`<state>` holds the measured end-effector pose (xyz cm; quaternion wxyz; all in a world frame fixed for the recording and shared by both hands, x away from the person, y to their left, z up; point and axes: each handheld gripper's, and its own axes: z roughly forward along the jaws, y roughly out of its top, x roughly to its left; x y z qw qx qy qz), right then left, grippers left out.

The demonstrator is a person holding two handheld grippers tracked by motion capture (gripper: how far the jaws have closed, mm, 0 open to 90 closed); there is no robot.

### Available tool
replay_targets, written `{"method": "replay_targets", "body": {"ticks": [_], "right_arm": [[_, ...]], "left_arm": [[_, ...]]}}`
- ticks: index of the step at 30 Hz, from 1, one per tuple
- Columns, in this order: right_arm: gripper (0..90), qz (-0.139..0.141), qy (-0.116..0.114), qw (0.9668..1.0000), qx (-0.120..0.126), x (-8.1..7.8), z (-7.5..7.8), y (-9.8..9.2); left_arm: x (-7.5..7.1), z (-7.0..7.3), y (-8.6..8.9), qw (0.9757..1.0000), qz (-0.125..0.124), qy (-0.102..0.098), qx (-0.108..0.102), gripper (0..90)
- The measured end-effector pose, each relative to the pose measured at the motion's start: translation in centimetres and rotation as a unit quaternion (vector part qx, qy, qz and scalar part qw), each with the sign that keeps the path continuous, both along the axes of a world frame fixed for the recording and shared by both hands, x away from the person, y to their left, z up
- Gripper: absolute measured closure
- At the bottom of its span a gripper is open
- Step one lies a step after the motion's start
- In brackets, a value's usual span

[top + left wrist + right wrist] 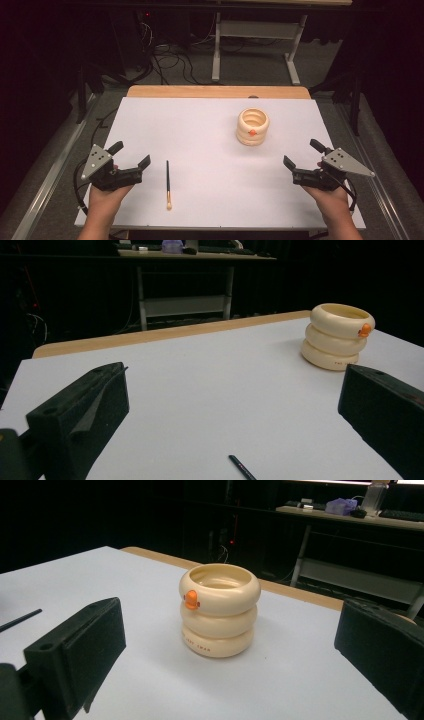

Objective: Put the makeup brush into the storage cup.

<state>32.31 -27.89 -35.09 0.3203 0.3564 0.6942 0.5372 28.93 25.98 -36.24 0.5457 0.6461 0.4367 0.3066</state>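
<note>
Near the front left corner of the surface (pixel 210 105): left tongs (pixel 132 155) held low in a hand, jaws spread wide, nothing between them. Pointed toward the middle of the surface, with the brush just to the right. Seen along those jaws in the left gripper view (pixel 235 405): bare white sheet, only the dark tip of the brush handle at the bottom edge.

Just right of the left tongs: thin paintbrush (pixel 168 184), flat on the white sheet, close to the front edge, dark handle running away from the person, pale bristle end nearest the front edge. Untouched, apart from both tongs.

Toward the back right of the surface: cream holder (pixel 252 126) made of three stacked rings, upright, open at the top, small orange knob on its side. Well apart from the brush.

Near the front right corner: right tongs (pixel 302 155), also released, jaws wide apart and empty, aimed inward. Holder framed between those jaws in the right gripper view (pixel 230 645), standing farther off, not touched.
</note>
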Motion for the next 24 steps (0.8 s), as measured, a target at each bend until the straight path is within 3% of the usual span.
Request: {"method": "replay_targets", "body": {"ticks": [16,24], "right_arm": [[3.0,0.007,0.004,1.0,0.004,0.61,0.67,0.22],[3.0,0.008,0.001,1.0,-0.001,0.58,0.71,0.58]], "left_arm": [[0.13,-0.05,0.57,0.9999,0.008,0.007,-0.012,0.6],[0.53,-0.15,0.64,0.9991,0.018,0.036,-0.013,0.7]]}}
